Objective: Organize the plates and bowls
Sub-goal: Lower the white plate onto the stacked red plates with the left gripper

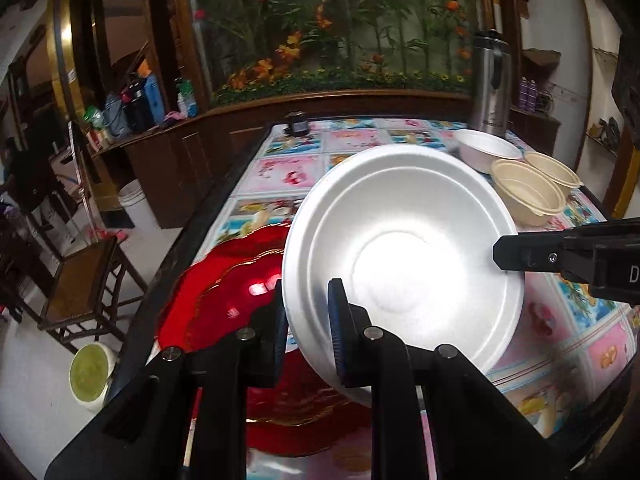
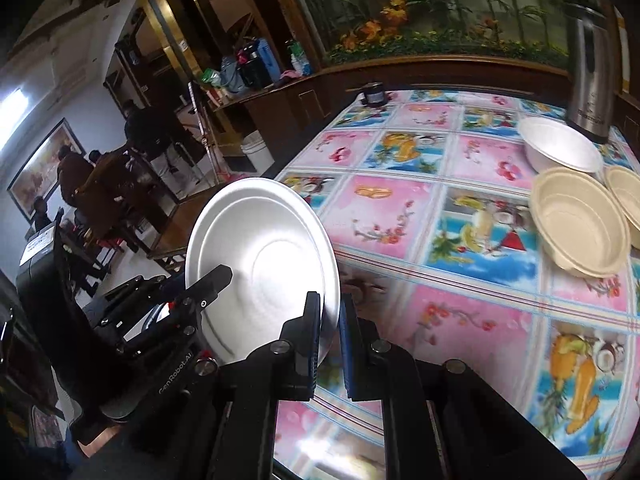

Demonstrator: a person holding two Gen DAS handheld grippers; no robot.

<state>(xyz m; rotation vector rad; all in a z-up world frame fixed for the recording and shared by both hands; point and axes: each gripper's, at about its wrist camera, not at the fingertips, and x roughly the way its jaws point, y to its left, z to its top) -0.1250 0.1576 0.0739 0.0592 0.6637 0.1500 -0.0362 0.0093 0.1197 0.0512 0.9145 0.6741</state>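
A white foam bowl (image 1: pixel 404 256) is held tilted in the air above the table, gripped by both grippers. My left gripper (image 1: pixel 308 312) is shut on its left rim. My right gripper (image 2: pixel 330 320) is shut on the opposite rim of the same bowl (image 2: pixel 264 256); its finger shows in the left wrist view (image 1: pixel 520 254). Red plates (image 1: pixel 224 304) with gold edges lie stacked under the bowl at the table's left edge. Another white bowl (image 2: pixel 560 148) and two beige bowls (image 2: pixel 576 220) stand at the far right.
The table has a pink and blue fruit-patterned cloth (image 2: pixel 420 208). A steel thermos (image 2: pixel 588 72) stands at the back right, a small dark jar (image 2: pixel 374 94) at the back edge. A wooden chair (image 1: pixel 84 280) stands left of the table.
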